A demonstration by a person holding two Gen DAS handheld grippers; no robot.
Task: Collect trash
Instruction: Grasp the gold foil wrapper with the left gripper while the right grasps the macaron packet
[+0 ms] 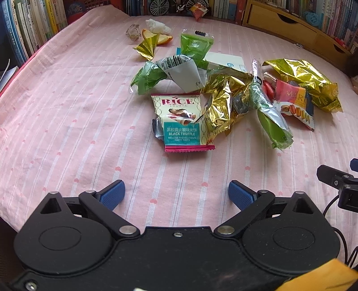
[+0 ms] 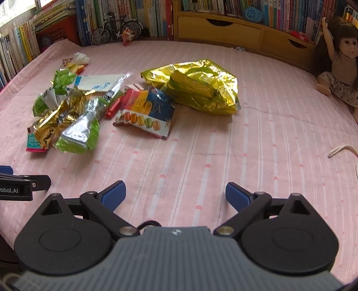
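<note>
Both grippers hover low over the near edge of the pink striped cloth (image 2: pixel 223 143), the left gripper (image 1: pixel 176 195) and right gripper (image 2: pixel 175 194) each with fingers spread wide and empty. The wrappers (image 1: pixel 182 120) lie heaped mid-cloth, a big gold bag (image 2: pixel 197 86) to their right. Bare cloth lies between grippers and heap. Books (image 2: pixel 138 15) line the far side; a doll (image 2: pixel 337 65) sits far right.

Glossy crinkled gold foil bag (image 2: pixel 194 85), shiny plastic wrappers (image 1: pixel 182 120), matt pink striped cloth (image 2: pixel 223 156), wooden drawers (image 2: pixel 219 29).
</note>
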